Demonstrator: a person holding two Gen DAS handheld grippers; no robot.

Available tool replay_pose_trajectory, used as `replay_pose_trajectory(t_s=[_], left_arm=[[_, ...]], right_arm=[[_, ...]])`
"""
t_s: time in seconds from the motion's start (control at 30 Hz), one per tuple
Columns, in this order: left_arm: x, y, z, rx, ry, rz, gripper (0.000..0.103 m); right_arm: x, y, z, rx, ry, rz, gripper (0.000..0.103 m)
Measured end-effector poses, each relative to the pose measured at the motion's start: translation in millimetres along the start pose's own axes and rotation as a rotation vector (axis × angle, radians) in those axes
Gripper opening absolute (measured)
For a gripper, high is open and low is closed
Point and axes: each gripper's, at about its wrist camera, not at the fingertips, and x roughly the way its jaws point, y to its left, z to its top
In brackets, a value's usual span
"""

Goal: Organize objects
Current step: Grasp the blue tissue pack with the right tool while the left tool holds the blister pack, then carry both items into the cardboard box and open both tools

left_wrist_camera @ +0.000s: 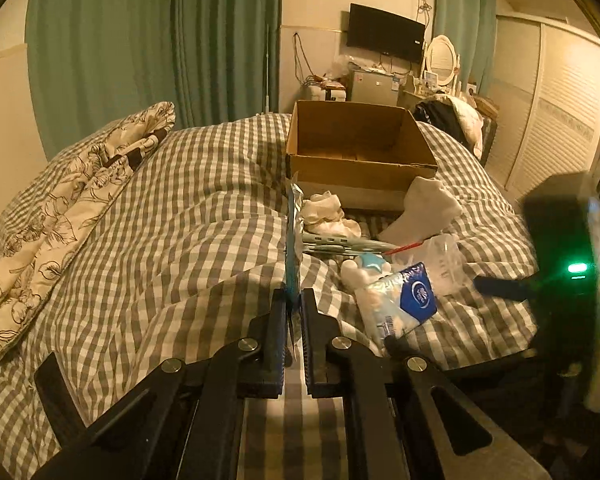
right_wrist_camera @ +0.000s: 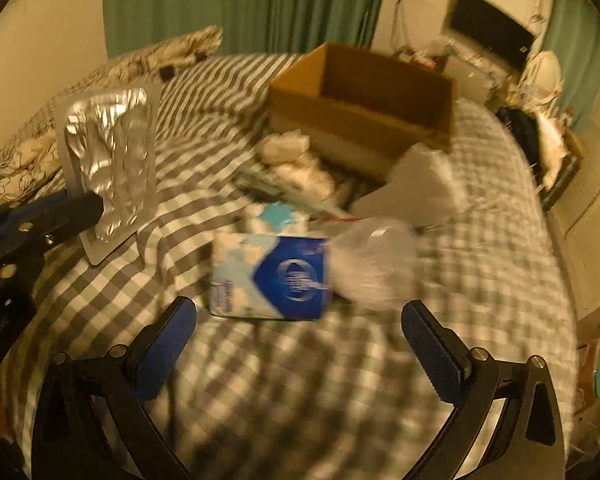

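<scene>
1. On the checked bed (left_wrist_camera: 180,208), a blister pack (right_wrist_camera: 112,164) was held edge-on in the left claw (left_wrist_camera: 294,300), whose jaws were pressed shut on its lower corner. Because only a thin margin of card was pinched, it was judged that the pack could pivot or slip out on the way to the cardboard box (left_wrist_camera: 356,148).

2. Beyond the held pack, the box stood open with a low pile just in front of it: white socks (left_wrist_camera: 328,212), a tissue packet (right_wrist_camera: 272,276) and a clear plastic cup (right_wrist_camera: 376,264). A tall, stiff pack carried low could be caught on the box's near wall.

3. Above the tissue packet the right claw (right_wrist_camera: 300,344) was seen with its jaws spread wide and nothing between them. The view was blurred, so a hurried descent was suspected; the packet could be pushed into the soft quilt rather than gripped.

4. The cup lay touching the packet's right end, so it could be knocked or rolled aside when the packet was grasped.

5. Both claws were working near each other, and a collision over the pile was thought possible.
</scene>
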Motion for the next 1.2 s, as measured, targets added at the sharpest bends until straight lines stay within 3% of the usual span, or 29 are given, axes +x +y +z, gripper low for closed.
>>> replay_pose_trajectory(t_s=[0.13,0.23,0.33,0.4,0.7,0.83,1.07,1.2], left_arm=[[4.6,4.9,0.3,-0.009,-0.005,-0.013,0.006],[5.8,5.4,1.3,-0.01,-0.01,-0.02,0.006],[5.2,7.1,1.5,-0.015,-0.013,-0.025,0.006],[4.4,7.5,1.9,-0.016,-0.015,-0.024,0.006],[-20.2,2.9,8.8,-0.019,-0.06,-0.027,0.006],[-32.2,-2.5,18.7,-0.019,-0.082,-0.061,0.006],[-40.0,-19.9,58.4,0.01,-0.133,-0.089,0.006],[-27.7,-30.6,93.5,0.033,-0.161,-0.097,0.006]], right_arm=[[28.1,3.1,4.1,0.05,0.085,0.035,0.103],[40.3,4.2,7.2,0.073,0.102,0.061,0.102],[45.9,6.5,8.1,0.078,0.112,0.065,0.078],[44.9,5.7,6.9,0.075,0.11,0.063,0.073],[-14.6,-3.2,9.3,0.053,-0.031,0.06,0.073],[-47.3,-14.6,14.2,0.062,-0.102,0.06,0.073],[-91.7,-42.5,32.4,0.082,-0.213,0.057,0.073],[-105.6,-64.3,59.8,0.085,-0.27,0.044,0.073]])
